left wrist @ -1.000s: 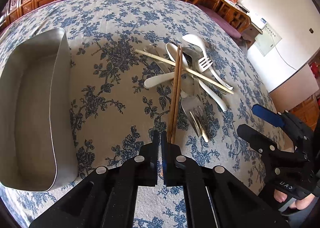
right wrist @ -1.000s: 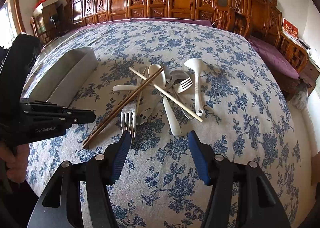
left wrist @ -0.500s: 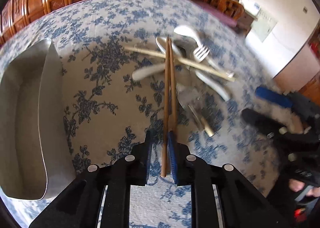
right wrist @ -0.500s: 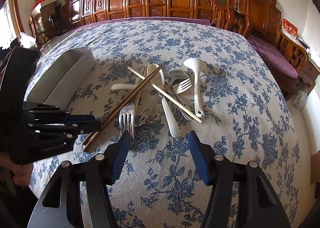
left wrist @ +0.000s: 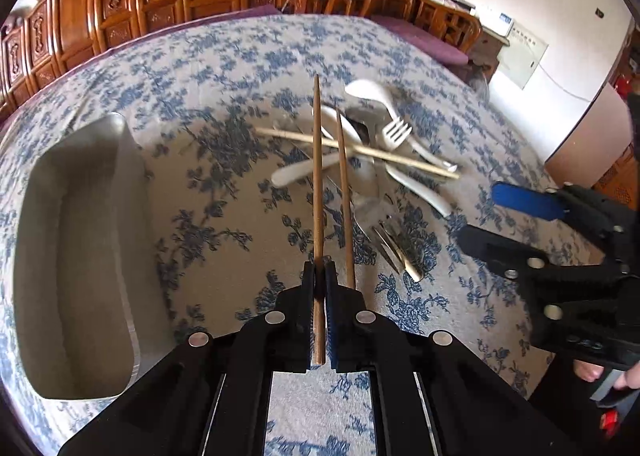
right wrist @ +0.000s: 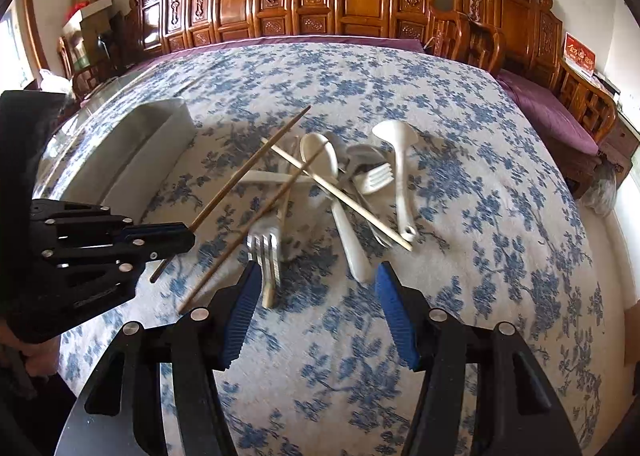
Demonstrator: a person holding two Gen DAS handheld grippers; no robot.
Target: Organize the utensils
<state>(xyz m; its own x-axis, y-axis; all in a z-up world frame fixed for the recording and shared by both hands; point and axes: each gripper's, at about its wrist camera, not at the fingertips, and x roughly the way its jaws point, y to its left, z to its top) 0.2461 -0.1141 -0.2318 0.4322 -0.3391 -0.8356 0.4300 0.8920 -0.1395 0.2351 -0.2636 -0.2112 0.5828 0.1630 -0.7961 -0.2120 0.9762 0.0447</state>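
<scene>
Dark brown wood, that's the chopstick (left wrist: 318,183) the left gripper (left wrist: 319,288) has pinched between its pads, raised off the blue floral tablecloth (left wrist: 224,55) with its tip out over the utensil pile. Its twin, the second brown chopstick (left wrist: 345,191), lies loose just right of it, far end resting on the pile. In that pile: a pale bamboo chopstick (left wrist: 360,149), white ceramic spoons (left wrist: 372,93), a white plastic fork (left wrist: 396,131) and a steel fork (right wrist: 266,252) at the near edge. The grey metal tray (left wrist: 76,248) sits well left of the pile. The right gripper (right wrist: 316,308) hovers just short of the pile, jaws spread but closing, nothing between them.
</scene>
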